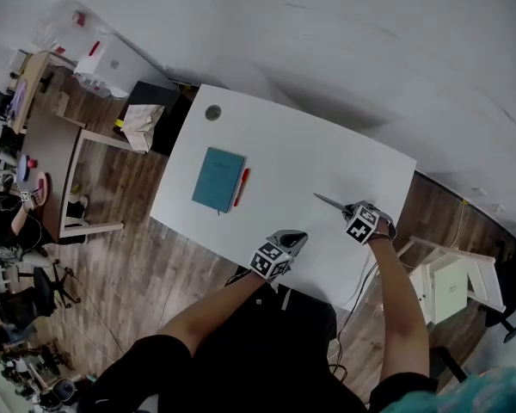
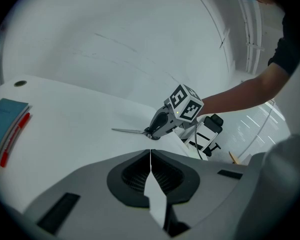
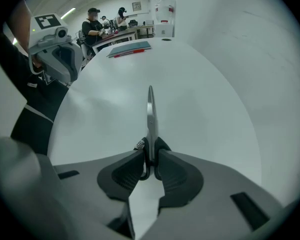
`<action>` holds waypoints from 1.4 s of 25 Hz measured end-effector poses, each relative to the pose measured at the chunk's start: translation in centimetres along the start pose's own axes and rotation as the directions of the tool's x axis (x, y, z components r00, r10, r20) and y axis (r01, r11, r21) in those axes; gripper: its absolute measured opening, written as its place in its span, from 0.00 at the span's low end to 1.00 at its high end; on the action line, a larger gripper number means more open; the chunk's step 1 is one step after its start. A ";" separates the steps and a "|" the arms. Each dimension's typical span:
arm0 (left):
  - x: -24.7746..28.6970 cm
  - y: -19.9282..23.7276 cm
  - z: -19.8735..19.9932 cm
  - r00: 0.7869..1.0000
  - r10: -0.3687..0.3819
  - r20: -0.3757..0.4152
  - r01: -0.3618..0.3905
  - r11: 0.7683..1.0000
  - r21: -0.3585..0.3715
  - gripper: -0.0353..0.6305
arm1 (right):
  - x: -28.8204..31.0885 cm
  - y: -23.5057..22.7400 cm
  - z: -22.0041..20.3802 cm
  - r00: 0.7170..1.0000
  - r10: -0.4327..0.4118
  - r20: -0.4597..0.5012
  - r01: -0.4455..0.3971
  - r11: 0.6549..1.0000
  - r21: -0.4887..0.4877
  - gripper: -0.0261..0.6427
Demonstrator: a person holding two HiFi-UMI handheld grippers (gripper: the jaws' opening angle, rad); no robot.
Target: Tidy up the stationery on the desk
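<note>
Finding: the right hand-held gripper (image 3: 150, 156) is clamped on the scissors (image 3: 150, 114). Its two pads are pressed against the dark handle end. The closed blades project straight ahead of the jaws and away from the holder. The scissors lie close to the right edge of the white worktop (image 1: 310, 153), toward its near right corner. No view settles whether the blade tip touches the surface. The left hand-held gripper (image 2: 150, 154) is fully closed with nothing between its jaws and sits at the near edge, just beside the right one. A teal notebook (image 1: 218, 179) with a red pen (image 1: 241, 187) along its right side lies well apart, toward the left edge.

Risk, as assessed: the grip bears on a narrow part at one end, so the long blades could swivel or slide in the pads during any lift or turn. A low carry could drag the point across the worktop. A swing leftward would pass the point close to the idle left hand-held gripper and forearm.
</note>
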State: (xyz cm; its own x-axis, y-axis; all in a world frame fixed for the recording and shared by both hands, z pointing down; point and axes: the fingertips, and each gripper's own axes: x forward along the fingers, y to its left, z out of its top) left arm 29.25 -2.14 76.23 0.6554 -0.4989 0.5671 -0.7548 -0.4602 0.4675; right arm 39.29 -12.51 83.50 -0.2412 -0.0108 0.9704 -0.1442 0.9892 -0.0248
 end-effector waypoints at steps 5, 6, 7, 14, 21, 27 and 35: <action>-2.1 1.1 0.5 0.999 0.035 0.036 -0.035 0.999 -0.011 0.08 | -0.3 1.1 0.3 0.998 -0.057 0.007 0.056 0.997 0.051 0.18; -2.6 1.3 0.6 0.998 0.039 0.042 -0.038 0.999 -0.013 0.08 | -0.3 1.6 0.6 0.998 -0.056 0.020 0.054 0.995 0.089 0.18; -3.0 1.4 0.6 0.998 0.039 0.048 -0.038 0.999 -0.015 0.08 | -0.3 2.2 0.9 0.998 -0.055 0.034 0.050 0.990 0.130 0.18; -5.8 3.7 0.0 0.999 -0.002 0.055 0.002 1.000 -0.003 0.08 | 0.0 5.8 5.4 0.986 -0.137 0.098 0.083 0.903 0.421 0.18; -11.0 9.0 -0.7 0.998 -0.043 0.049 0.045 0.998 -0.036 0.08 | 1.8 10.5 12.2 0.967 -0.221 0.127 0.052 0.659 0.751 0.18; -15.2 14.4 -1.3 0.998 -0.067 0.009 0.067 0.998 -0.013 0.08 | 4.1 13.2 19.3 0.937 -0.324 0.131 -0.002 0.369 0.930 0.18; -18.5 19.6 -1.4 0.995 -0.100 -0.026 0.101 0.995 0.023 0.08 | 6.3 13.1 26.5 0.924 -0.367 0.105 0.008 0.294 0.956 0.18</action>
State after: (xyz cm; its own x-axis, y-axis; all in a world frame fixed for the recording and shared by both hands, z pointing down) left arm 2.32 -0.90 75.87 0.7266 -0.4308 0.5352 -0.6842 -0.5251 0.5062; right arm 10.50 -3.52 82.91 -0.2713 -0.3880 0.8808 -0.9615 0.1515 -0.2294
